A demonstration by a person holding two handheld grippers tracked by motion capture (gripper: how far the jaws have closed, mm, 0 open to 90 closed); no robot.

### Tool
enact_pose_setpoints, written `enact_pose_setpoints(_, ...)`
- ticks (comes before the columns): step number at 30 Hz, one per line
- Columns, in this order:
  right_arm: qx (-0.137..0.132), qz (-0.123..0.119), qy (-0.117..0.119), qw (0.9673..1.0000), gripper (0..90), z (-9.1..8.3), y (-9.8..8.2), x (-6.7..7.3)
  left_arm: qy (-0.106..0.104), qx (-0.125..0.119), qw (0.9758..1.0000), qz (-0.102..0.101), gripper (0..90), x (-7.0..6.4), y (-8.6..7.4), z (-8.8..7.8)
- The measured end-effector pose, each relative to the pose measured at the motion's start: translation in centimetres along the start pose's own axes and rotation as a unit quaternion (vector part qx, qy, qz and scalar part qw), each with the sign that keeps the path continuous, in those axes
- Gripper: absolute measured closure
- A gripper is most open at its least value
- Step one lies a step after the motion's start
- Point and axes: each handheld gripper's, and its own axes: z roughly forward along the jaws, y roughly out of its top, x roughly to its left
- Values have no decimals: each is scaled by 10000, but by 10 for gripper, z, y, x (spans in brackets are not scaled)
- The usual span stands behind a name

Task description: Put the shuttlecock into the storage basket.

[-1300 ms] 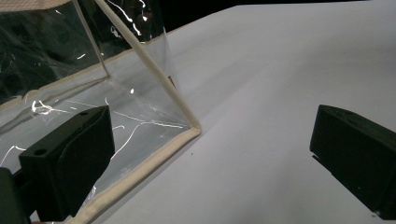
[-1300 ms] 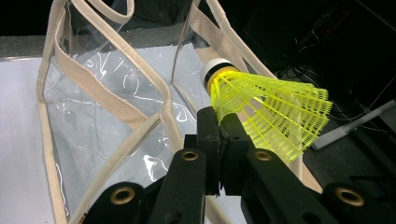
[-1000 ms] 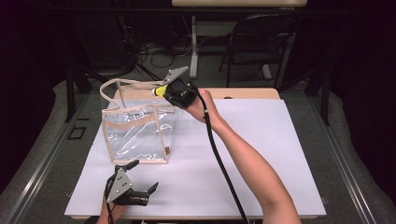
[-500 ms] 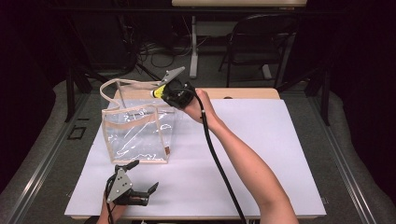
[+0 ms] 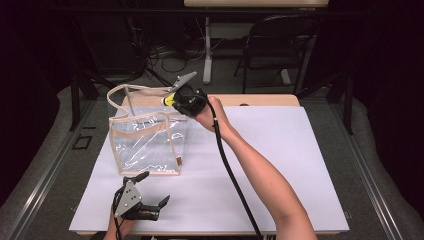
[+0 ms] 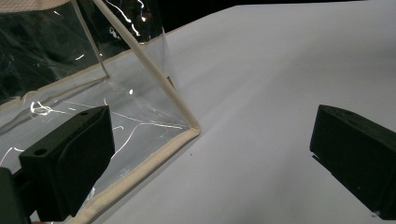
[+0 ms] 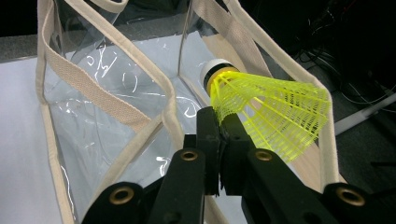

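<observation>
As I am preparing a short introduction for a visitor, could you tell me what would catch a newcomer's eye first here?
The bright yellow shuttlecock stands out, clamped in the right gripper at the open top of the clear bag. That bag stands upright at the left of the white table. The left gripper sits open near the table's front edge, just before the bag.

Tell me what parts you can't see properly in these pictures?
- Yellow mesh shuttlecock: in the high view, mostly hidden by the right gripper.
- Clear plastic tote bag with beige trim: cut off by the left gripper view's top and left edges.
- Small brown tag: too small to read, high view.
</observation>
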Motion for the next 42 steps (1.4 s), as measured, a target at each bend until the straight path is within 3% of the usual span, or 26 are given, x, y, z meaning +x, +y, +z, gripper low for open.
enact_pose_setpoints(13,42,73,9,10000,861,4,0,-1,-6,-2,10000,0,0,0,0,0)
enact_pose_setpoints(20,-148,261,-4,9995,650,-2,0,-4,-4,-11,10000,-2,0,0,0,0)
enact_pose_setpoints(29,-173,563,17,9983,320,-15,-4,-10,4,-8,10000,-8,0,1,0,-1)
enact_pose_setpoints(42,-278,652,153,9974,147,-35,-17,-16,27,5,10000,-33,0,1,0,0)
